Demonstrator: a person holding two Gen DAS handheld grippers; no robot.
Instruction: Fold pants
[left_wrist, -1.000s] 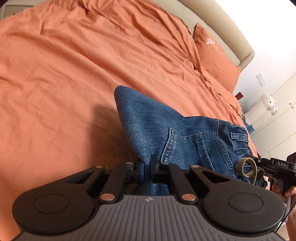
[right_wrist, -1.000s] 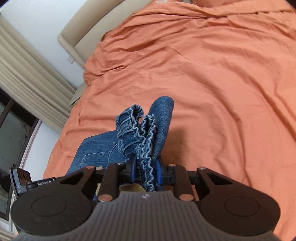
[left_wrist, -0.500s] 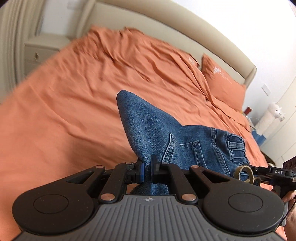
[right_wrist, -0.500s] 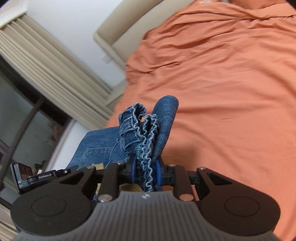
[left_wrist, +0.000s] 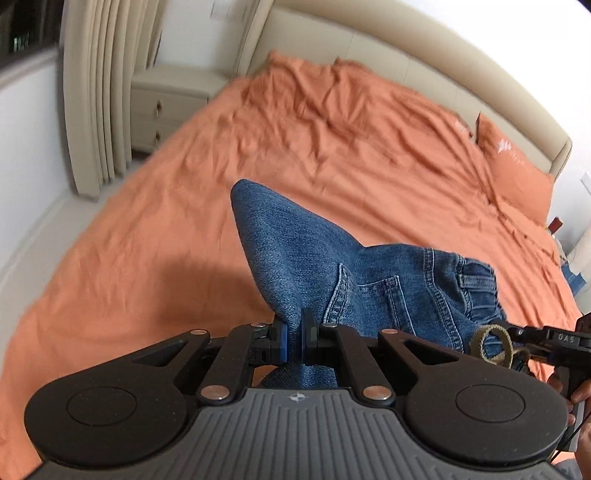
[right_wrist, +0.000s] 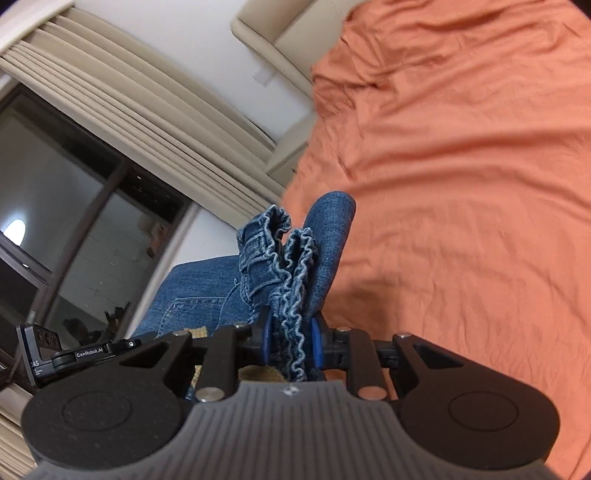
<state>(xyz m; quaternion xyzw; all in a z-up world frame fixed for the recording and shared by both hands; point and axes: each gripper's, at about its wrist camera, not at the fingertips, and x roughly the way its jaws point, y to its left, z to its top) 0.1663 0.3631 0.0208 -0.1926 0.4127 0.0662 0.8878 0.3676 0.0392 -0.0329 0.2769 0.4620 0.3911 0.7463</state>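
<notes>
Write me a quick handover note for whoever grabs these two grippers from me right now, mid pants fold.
Left gripper: shut on the jeans, pinching plain denim near a back pocket.
Right gripper: shut on the jeans' gathered elastic waistband.
The jeans hang between the two grippers, lifted above the orange bed; how much of them touches the bed is out of view.
Done: both grips secure, garment raised.
Left: probably lay the jeans flat on the bed, fold them, and release both grippers.
</notes>
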